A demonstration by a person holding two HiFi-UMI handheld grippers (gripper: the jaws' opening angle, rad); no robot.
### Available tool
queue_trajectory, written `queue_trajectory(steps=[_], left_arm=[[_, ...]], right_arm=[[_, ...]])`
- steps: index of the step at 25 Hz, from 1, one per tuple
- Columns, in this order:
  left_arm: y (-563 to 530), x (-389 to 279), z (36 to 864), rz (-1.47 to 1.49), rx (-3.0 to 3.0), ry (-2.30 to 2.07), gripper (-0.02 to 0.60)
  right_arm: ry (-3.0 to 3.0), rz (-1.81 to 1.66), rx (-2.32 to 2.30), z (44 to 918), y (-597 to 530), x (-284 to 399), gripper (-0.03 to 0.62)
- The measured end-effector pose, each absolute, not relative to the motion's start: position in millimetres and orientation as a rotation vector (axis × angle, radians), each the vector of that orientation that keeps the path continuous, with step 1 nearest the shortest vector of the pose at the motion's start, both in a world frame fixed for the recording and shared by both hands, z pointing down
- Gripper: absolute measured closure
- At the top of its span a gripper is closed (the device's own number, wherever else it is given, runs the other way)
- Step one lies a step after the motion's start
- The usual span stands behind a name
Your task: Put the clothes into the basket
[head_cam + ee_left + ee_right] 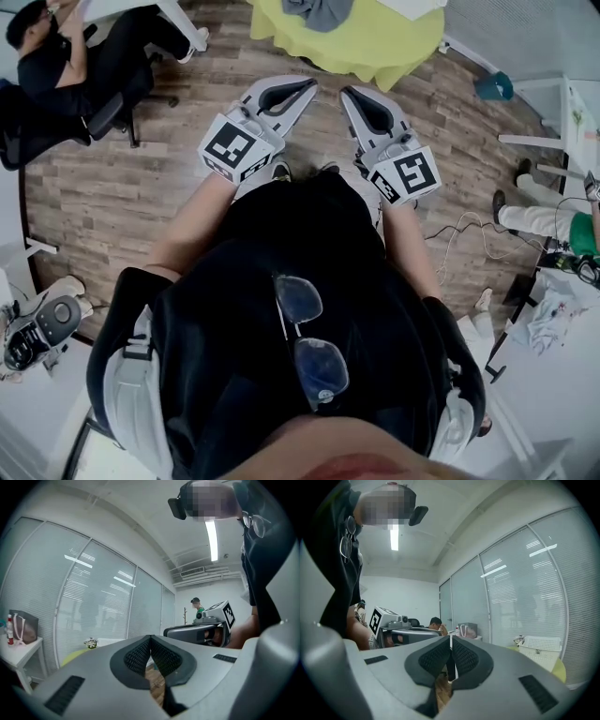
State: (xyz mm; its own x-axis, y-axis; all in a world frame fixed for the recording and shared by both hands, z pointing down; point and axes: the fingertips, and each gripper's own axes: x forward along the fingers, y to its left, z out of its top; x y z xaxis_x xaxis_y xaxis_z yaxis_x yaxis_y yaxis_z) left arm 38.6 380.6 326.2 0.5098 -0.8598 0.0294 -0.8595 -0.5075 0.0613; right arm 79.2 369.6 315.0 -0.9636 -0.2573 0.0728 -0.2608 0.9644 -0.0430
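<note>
Jaws clenched, empty, on my left gripper (150, 637) and right gripper (450, 637); clothes (319, 11) lie on the tabletop (384, 42), so I judge nothing is started.

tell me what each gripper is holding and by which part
Nothing is held: the left gripper and right gripper both have jaws shut, nothing between them.

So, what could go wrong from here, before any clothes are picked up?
1. The left gripper and right gripper are both shut and empty; unless they open first, they may only push the grey garment on the yellow table.
2. A white cable lies on the floor to the right; a sidestep might snag it.
</note>
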Motion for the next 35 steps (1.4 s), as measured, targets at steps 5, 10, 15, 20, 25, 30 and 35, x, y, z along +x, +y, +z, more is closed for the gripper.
queue_trajectory(steps=[5, 10, 15, 20, 25, 30, 35], left_arm=[[352.8, 20.5, 330.1, -0.011, 2.645, -1.567, 0.571], [321.2, -2.2, 334.3, 0.001, 2.620, -1.614, 0.571], [274.7, -24.7, 339.0, 0.030, 2.607, -1.643, 0.571], [220.6, -36.9, 333.1, 0.044, 2.597, -1.657, 0.571], [160.8, -43.9, 341.8, 0.060, 2.581, -1.652, 0.571], [119.8, -43.8, 341.6, 0.102, 2.593, -1.658, 0.571], [79.2, -58.7, 347.2, 0.111, 2.600, -1.634, 0.571]], right_arm=[[-3.062, 0.092, 0.372, 321.0, 341.5, 61.4, 0.560], [-3.083, 0.107, 0.337, 328.5, 304.5, 39.9, 0.561], [-3.082, 0.095, 0.300, 337.8, 255.8, 16.8, 0.560], [-3.079, 0.092, 0.274, 332.9, 204.1, 3.2, 0.560], [-3.075, 0.114, 0.269, 341.3, 144.0, -3.6, 0.560], [-3.063, 0.111, 0.277, 342.7, 99.4, -2.0, 0.560], [-3.035, 0.129, 0.312, 352.2, 62.5, -13.0, 0.560]])
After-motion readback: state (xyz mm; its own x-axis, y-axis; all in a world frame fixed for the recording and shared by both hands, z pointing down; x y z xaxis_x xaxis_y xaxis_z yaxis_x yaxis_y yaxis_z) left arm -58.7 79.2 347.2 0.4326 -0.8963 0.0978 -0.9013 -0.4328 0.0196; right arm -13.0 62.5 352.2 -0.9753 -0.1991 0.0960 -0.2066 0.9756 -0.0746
